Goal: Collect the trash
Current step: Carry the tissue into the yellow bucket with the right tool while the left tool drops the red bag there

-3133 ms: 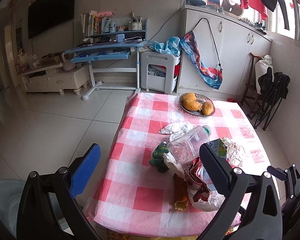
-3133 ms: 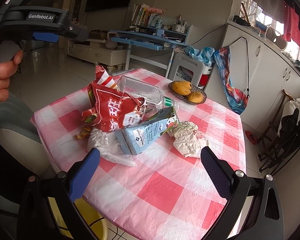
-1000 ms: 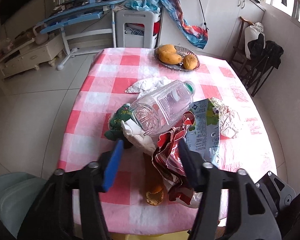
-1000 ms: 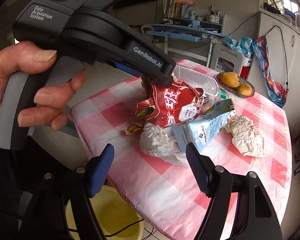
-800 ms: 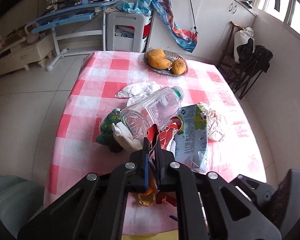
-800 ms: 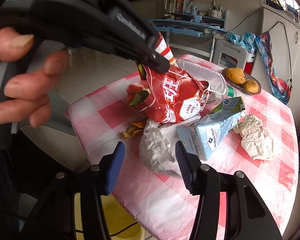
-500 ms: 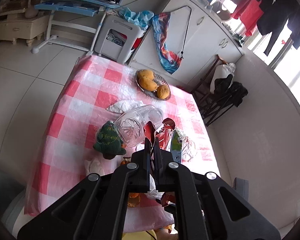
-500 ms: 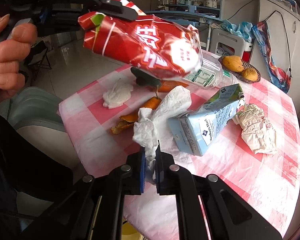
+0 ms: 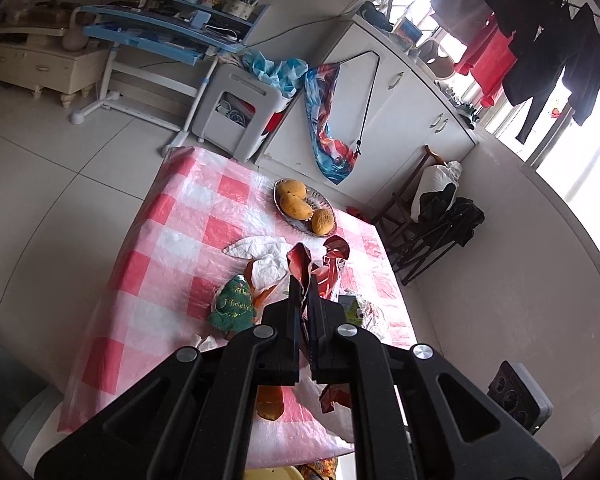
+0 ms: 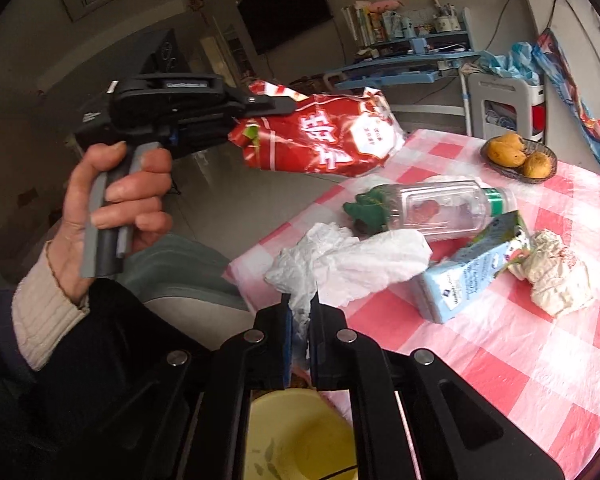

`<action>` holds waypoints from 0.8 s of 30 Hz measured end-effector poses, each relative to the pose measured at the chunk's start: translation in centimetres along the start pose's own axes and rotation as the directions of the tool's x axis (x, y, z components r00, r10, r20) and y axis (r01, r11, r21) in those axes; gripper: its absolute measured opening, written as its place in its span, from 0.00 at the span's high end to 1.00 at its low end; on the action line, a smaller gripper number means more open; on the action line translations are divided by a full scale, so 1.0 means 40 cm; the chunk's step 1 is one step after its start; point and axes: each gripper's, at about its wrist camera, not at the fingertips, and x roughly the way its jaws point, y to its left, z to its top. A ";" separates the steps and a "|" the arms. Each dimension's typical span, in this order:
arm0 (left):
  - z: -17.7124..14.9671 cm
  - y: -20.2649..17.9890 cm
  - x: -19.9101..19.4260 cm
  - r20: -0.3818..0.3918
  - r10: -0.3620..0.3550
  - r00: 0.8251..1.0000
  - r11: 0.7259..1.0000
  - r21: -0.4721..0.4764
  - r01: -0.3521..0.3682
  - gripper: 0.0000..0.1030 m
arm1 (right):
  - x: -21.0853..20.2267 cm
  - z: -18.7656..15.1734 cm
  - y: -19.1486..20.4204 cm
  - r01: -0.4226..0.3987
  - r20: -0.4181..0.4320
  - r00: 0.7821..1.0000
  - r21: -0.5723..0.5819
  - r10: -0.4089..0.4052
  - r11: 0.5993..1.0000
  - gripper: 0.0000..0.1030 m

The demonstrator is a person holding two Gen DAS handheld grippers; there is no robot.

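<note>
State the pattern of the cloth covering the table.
Pink-red and white checks on the glossy plastic tablecloth, clearest in the left wrist view.

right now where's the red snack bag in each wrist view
Left wrist: red snack bag at centre, pinched in the left gripper, seen edge-on.
Right wrist: upper centre, held above the table edge by the left gripper.
Shared landmark: fruit bowl.

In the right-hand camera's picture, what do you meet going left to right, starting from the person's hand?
Hand → red snack bag → clear bottle → crumpled paper ball.
</note>
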 end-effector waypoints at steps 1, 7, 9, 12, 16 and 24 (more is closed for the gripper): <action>-0.001 -0.001 -0.001 -0.001 0.004 1.000 1.000 0.005 -0.004 0.96 | -0.004 0.002 0.013 -0.028 -0.017 0.999 -0.013 0.028 1.000 0.93; -0.021 -0.025 -0.006 -0.009 0.026 1.000 0.998 0.056 -0.025 0.96 | 0.015 -0.037 0.096 -0.214 -0.169 0.965 -0.054 0.202 0.975 0.93; -0.026 -0.029 -0.005 -0.012 0.039 0.999 0.997 0.065 -0.038 0.96 | 0.022 -0.052 0.107 -0.256 -0.188 0.951 -0.037 0.244 0.966 0.93; -0.032 -0.025 -0.005 -0.016 0.049 0.999 0.997 0.063 -0.048 0.96 | 0.042 -0.066 0.123 -0.274 -0.223 0.940 -0.038 0.259 0.961 0.93; -0.036 -0.022 -0.008 -0.019 0.050 0.999 0.997 0.062 -0.048 0.96 | 0.081 -0.106 0.151 -0.281 -0.325 0.915 -0.085 0.241 0.956 0.93; -0.070 -0.026 -0.020 -0.031 0.076 0.997 0.993 0.089 -0.073 0.96 | 0.157 -0.172 0.148 -0.265 -0.457 0.868 -0.101 0.192 0.959 0.55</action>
